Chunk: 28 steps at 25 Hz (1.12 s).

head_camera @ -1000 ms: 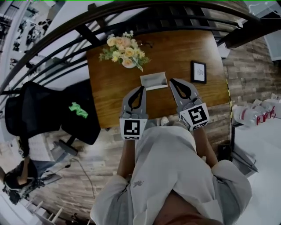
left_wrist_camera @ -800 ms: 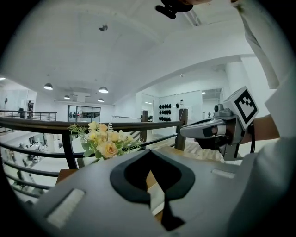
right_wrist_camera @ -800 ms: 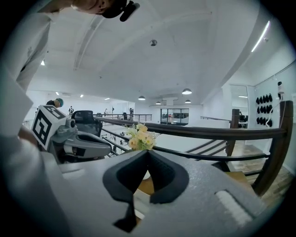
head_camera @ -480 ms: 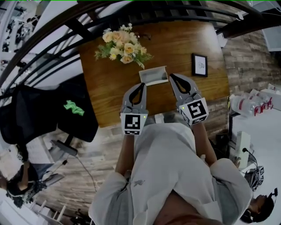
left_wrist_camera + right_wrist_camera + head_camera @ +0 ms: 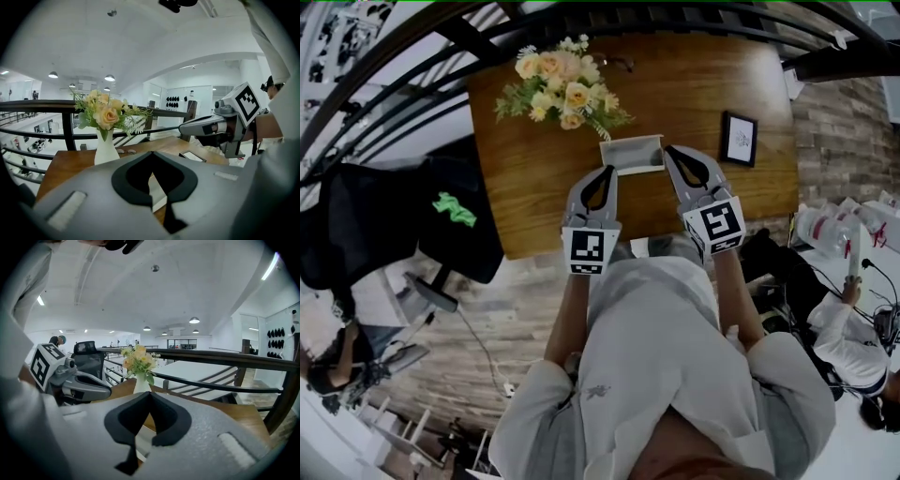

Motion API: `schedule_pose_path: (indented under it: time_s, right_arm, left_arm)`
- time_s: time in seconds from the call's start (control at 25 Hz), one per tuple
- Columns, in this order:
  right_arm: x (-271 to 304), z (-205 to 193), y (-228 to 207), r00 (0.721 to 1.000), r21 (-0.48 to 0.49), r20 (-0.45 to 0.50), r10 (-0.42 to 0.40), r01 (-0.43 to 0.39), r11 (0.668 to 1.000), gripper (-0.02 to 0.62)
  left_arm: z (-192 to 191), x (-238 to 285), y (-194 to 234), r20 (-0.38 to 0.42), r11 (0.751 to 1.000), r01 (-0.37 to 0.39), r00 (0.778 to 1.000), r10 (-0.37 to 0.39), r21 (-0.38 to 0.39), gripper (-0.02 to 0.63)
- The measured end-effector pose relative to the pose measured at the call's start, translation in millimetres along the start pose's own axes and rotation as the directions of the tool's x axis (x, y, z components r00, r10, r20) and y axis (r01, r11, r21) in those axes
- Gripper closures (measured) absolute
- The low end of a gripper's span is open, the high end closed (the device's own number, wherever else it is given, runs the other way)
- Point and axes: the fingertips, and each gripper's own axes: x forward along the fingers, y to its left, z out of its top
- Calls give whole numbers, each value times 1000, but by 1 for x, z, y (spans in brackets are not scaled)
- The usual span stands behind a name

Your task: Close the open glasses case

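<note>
Lying open on the smooth wooden counter (image 5: 534, 202), the white rectangular glasses case (image 5: 631, 155) is sitting between the tips of both tongs; its contents are too small to make out. The grey left tongs (image 5: 608, 172) and right tongs (image 5: 669, 151) are pinching shut on nothing. A white vase (image 5: 106, 150) is holding peach flowers (image 5: 107, 115).

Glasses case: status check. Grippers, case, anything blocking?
Left gripper and right gripper shut, empty, one at each end of glasses case. Case open on table. Flowers behind, picture frame right, neither blocking.
</note>
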Motion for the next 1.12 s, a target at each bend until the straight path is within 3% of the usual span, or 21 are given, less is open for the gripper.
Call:
schedule_pose_path:
  time_s: [0.4, 1.12]
  right_arm:
    - [31, -31, -14, 993, -6, -69, 97, -98, 995, 592]
    - [71, -78, -27, 970, -40, -176, 167, -176, 984, 592]
  left_arm:
    - [-29, 35, -3, -60, 998, -37, 998, 34, -45, 588]
    - [-77, 74, -5, -136, 991, -78, 989, 63, -111, 588]
